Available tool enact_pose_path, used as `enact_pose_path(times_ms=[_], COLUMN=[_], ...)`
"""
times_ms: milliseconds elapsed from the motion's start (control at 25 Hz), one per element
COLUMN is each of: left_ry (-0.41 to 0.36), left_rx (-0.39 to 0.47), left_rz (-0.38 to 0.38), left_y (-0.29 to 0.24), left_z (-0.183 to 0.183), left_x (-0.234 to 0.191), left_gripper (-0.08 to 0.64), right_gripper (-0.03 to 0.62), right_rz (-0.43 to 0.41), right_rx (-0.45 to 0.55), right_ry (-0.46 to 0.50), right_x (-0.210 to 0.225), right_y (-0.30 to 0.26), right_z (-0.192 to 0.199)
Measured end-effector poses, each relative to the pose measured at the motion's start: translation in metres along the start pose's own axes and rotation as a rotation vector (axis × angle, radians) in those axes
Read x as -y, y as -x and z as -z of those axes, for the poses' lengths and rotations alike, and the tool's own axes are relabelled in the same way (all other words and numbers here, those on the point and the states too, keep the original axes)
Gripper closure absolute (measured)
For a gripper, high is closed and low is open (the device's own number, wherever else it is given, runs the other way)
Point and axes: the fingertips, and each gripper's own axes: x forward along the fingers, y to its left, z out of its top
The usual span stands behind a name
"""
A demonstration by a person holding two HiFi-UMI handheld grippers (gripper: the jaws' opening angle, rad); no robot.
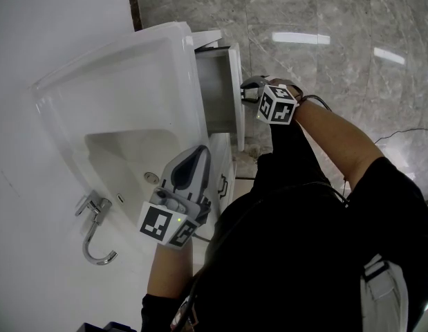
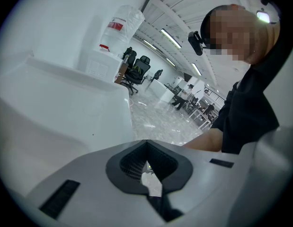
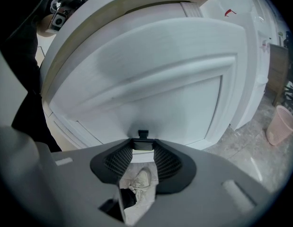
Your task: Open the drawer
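The white vanity's top drawer (image 1: 222, 88) stands pulled out toward the floor side, its inside showing. In the right gripper view its white panelled front (image 3: 151, 79) fills the frame, with a small dark handle (image 3: 143, 135) at the jaw tips. My right gripper (image 1: 249, 92) (image 3: 143, 144) is at that front, its jaws closed around the handle. My left gripper (image 1: 193, 159) (image 2: 146, 144) rests over the counter edge beside the basin, its tips together with nothing between them.
A sink basin (image 1: 131, 151) and a chrome tap (image 1: 96, 234) sit in the counter. Below the open drawer is a shut drawer with its own handle (image 1: 222, 184). A pink bin (image 3: 280, 124) stands on the marble floor. The left gripper view shows a water dispenser (image 2: 119, 30) and office chairs (image 2: 137, 70).
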Motion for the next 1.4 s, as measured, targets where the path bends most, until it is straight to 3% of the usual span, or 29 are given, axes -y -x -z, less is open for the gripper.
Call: enact_pose_path(times_ms=[1400], left_ry=[-0.014], left_rx=[-0.014], left_rz=[-0.003], left_y=[-0.001], left_z=[0.002], left_x=[0.0], left_gripper=[0.569], right_gripper=[0.454], right_rz=[0.016], right_rx=[-0.039], right_ry=[-0.01], right_x=[0.001], right_y=[0.046], right_z=[0.054])
